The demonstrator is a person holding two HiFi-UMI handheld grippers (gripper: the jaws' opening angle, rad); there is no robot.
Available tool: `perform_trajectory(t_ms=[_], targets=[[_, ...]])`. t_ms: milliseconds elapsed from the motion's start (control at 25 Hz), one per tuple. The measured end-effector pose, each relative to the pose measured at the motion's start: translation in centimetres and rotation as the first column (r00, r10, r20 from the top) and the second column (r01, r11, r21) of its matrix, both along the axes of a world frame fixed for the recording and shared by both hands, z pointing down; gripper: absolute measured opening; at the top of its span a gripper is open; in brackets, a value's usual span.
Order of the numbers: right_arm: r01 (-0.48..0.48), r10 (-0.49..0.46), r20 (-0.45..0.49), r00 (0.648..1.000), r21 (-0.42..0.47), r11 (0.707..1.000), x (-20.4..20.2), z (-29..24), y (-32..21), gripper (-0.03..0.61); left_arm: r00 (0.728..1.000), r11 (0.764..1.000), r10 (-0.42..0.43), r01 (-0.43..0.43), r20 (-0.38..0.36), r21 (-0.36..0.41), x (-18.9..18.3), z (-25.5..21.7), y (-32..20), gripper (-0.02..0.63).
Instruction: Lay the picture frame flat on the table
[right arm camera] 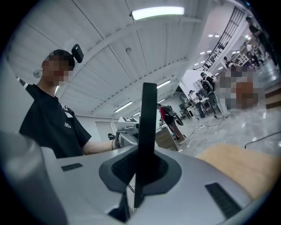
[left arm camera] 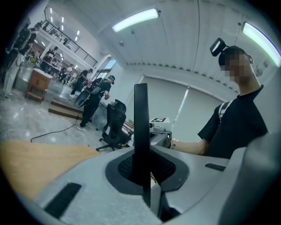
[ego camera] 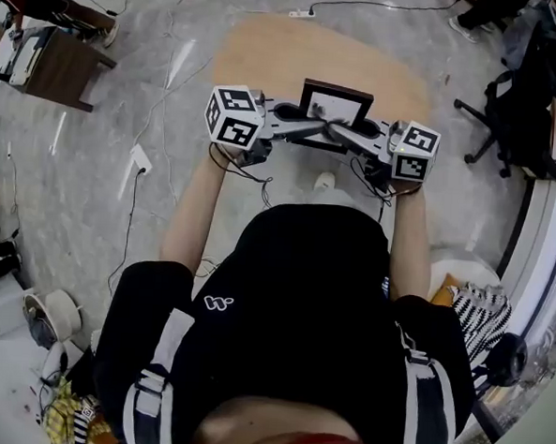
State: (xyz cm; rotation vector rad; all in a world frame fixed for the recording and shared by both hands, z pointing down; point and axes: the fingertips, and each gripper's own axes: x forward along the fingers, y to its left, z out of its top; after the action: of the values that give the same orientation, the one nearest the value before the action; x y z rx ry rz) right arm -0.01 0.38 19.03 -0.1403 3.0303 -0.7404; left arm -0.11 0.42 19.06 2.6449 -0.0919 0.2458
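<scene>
A dark picture frame (ego camera: 335,104) with a white mat is held over the near edge of the round wooden table (ego camera: 270,47), its face toward me. My left gripper (ego camera: 312,126) reaches in from the left and my right gripper (ego camera: 342,131) from the right; their tips meet low on the frame. In the left gripper view the frame (left arm camera: 141,127) shows as a thin black upright edge, with the left gripper (left arm camera: 142,169) shut on it. The right gripper view shows the same black edge of the frame (right arm camera: 148,127) clamped by the right gripper (right arm camera: 141,169).
A black office chair (ego camera: 510,118) stands to the right of the table, and a brown side table (ego camera: 62,62) is at far left. A power strip (ego camera: 141,158) and cables lie on the marble floor. Several people stand in the background of the gripper views.
</scene>
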Motion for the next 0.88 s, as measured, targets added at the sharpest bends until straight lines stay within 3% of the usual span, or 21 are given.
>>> perform_trajectory(t_ms=[160, 360, 480, 600, 880], targets=[[-0.019, 0.019, -0.005, 1.000, -0.037, 0.999, 3.0, 0.7, -7.9, 0.020, 0.999, 0.997, -0.041, 0.040, -0.021, -0.067, 3.1, 0.6, -8.0, 0.018], [-0.029, 0.029, -0.020, 0.999, -0.044, 0.999, 3.4, 2.1, -8.8, 0.020, 0.998, 0.991, -0.039, 0.032, -0.057, -0.127, 3.4, 2.0, -8.8, 0.018], [-0.045, 0.046, 0.014, 0.999, -0.058, 0.997, 3.4, 1.9, -9.0, 0.020, 0.995, 0.988, -0.013, -0.003, -0.098, -0.157, 3.2, 1.8, -9.0, 0.017], [-0.085, 0.090, 0.060, 0.994, -0.090, 0.992, 4.4, 1.5, -12.2, 0.020, 0.992, 0.983, 0.036, -0.057, -0.122, -0.177, 4.0, 1.3, -12.3, 0.017], [-0.186, 0.223, 0.127, 0.967, -0.248, 0.951, 6.6, 4.0, -18.9, 0.020, 0.993, 0.942, 0.041, -0.075, -0.109, -0.328, 5.4, 3.7, -18.8, 0.017]])
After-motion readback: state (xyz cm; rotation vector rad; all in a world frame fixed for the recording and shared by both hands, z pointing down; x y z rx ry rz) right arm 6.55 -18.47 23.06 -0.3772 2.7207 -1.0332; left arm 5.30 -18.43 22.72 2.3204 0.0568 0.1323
